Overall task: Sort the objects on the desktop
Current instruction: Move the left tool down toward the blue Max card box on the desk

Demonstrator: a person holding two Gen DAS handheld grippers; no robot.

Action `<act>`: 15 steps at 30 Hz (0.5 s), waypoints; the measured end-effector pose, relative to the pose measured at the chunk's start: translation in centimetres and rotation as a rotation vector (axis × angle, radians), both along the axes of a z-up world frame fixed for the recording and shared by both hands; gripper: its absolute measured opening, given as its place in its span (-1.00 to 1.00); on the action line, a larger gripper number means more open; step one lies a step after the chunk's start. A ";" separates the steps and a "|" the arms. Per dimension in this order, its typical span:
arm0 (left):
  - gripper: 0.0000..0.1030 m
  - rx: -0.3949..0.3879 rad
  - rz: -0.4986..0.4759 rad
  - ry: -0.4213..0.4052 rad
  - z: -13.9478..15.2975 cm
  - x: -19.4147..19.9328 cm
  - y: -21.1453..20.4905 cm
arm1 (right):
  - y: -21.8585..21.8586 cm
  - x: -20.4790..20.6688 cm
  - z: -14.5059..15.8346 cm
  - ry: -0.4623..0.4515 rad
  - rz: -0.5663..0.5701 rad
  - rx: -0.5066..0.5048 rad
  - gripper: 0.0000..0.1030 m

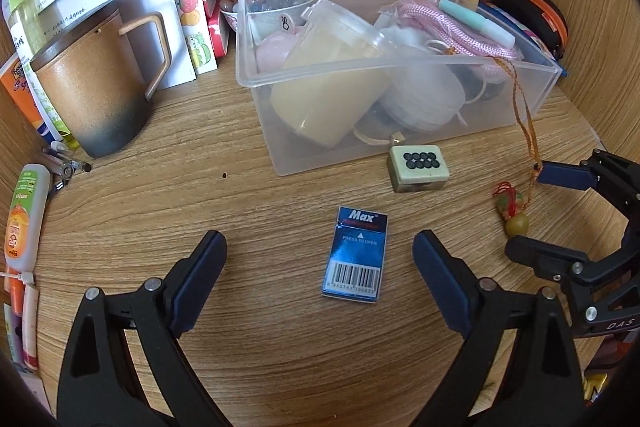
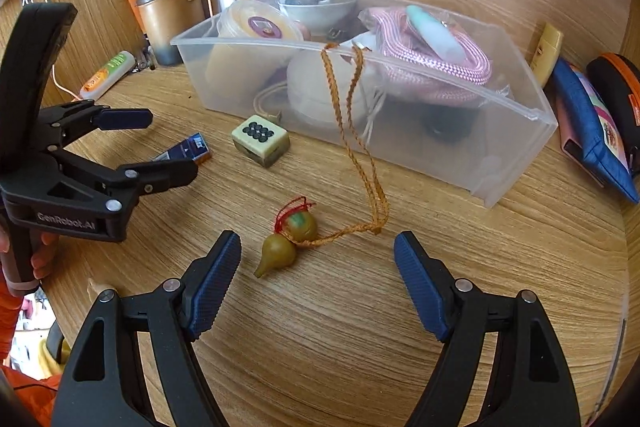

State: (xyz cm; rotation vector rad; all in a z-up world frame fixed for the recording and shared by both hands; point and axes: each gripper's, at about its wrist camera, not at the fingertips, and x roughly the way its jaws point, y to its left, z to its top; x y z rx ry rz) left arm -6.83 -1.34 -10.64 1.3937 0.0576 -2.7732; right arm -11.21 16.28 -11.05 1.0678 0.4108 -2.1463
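Observation:
A blue Max staple box lies flat on the wooden desk, between the fingers of my open, empty left gripper. It also shows in the right wrist view. A mahjong-tile block sits in front of the clear plastic bin. A gourd charm lies on the desk, and its orange cord runs up over the bin's rim. My open, empty right gripper has the gourd between its fingers, nearer the left one.
The bin holds a lidded yellow tub, pink rope and a white roll. A brown mug, tubes and booklets crowd the left and back. Pouches lie right of the bin. Wooden walls enclose the desk.

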 end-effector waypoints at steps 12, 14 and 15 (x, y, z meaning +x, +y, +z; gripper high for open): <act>0.73 -0.015 -0.019 -0.006 -0.4 -0.4 0.7 | -0.9 0.8 -0.4 0.011 0.051 0.019 0.09; 0.67 -0.012 -0.022 -0.003 -0.4 -0.5 0.9 | -1.0 1.0 -0.4 0.022 0.056 0.023 0.05; 0.63 -0.011 -0.025 -0.001 -0.4 -0.5 1.0 | -1.0 1.1 -0.4 0.024 0.058 0.021 0.00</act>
